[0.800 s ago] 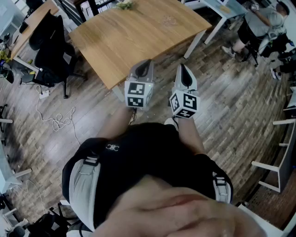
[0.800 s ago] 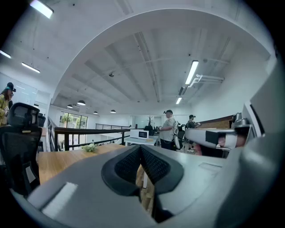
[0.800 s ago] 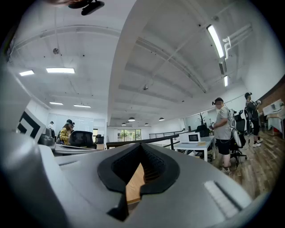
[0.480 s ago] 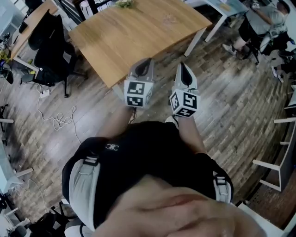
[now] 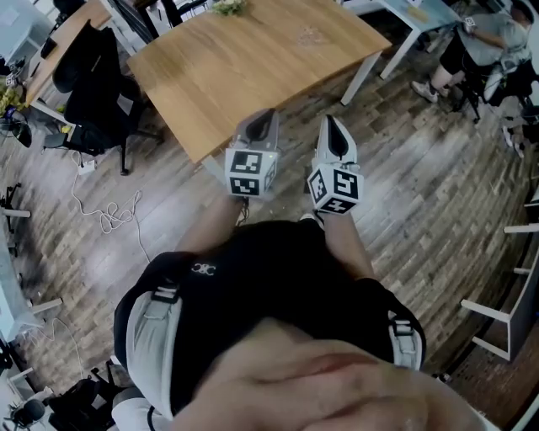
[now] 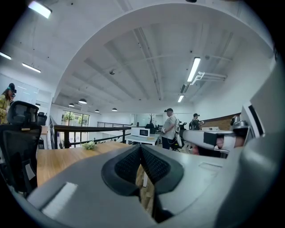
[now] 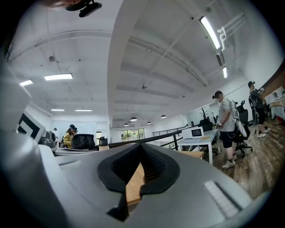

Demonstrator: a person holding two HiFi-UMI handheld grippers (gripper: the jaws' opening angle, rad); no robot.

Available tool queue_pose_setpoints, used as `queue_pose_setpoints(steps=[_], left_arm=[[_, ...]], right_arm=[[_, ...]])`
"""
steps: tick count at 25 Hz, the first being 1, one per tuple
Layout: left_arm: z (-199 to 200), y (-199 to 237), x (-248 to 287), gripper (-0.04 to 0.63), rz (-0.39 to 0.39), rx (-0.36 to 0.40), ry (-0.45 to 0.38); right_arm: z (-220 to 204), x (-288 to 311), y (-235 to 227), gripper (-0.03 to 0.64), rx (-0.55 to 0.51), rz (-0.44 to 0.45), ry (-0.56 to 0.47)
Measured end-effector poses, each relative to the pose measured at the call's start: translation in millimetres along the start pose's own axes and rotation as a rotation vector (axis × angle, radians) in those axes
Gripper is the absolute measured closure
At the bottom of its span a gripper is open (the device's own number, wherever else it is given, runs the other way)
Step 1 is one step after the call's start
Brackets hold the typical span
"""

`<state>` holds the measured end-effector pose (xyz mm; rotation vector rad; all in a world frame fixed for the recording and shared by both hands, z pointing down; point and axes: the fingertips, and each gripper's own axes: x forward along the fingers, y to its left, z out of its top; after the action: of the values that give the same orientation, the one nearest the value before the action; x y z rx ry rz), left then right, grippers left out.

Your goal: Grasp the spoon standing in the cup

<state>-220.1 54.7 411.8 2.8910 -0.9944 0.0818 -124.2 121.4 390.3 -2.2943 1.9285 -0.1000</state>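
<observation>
While the person stands before the wooden bench [image 5: 244, 59], the left gripper [image 5: 266, 114] and right gripper [image 5: 330, 122] hover side by side, each with jaws closed together, gripping nothing.

faint smudge [image 5: 307, 37] on the wooden table [image 5: 244, 80], too small to call cup or spoon.

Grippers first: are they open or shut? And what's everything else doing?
Left gripper: shut, empty.
Right gripper: shut, empty.
Table: upright, ahead of both grippers, untouched.
Plant: sitting at the table's far edge.
Chair: nobody in it, beside the table.
Cable: loose on the floor.
</observation>
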Motion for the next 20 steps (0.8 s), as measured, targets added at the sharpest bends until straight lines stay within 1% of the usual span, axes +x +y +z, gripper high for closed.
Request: queue_pose_setpoints(steps=[2,5,9,13,20], left_arm=[[2,-3,12,0.583,0.013,-0.016,-0.002],[7,-11,32,0.583,0.038,-0.019,-0.014],[16,-30,68,0.583,0.061,0.000,-0.013],[26,-57,107,0.583,0.056,0.026,-0.014],[14,-102,153,0.583,0.063,0.026,0.008]], right_arm=[[2,8,-11,0.617,-0.008,0.013,0.003],[6,19,-33,0.617,-0.020,0.028,0.011],[16,33,-71,0.617,-0.020,0.045,0.019],[29,48,-113,0.617,-0.008,0.045,0.019],[26,56,-167,0.617,-0.017,0.077,0.051]])
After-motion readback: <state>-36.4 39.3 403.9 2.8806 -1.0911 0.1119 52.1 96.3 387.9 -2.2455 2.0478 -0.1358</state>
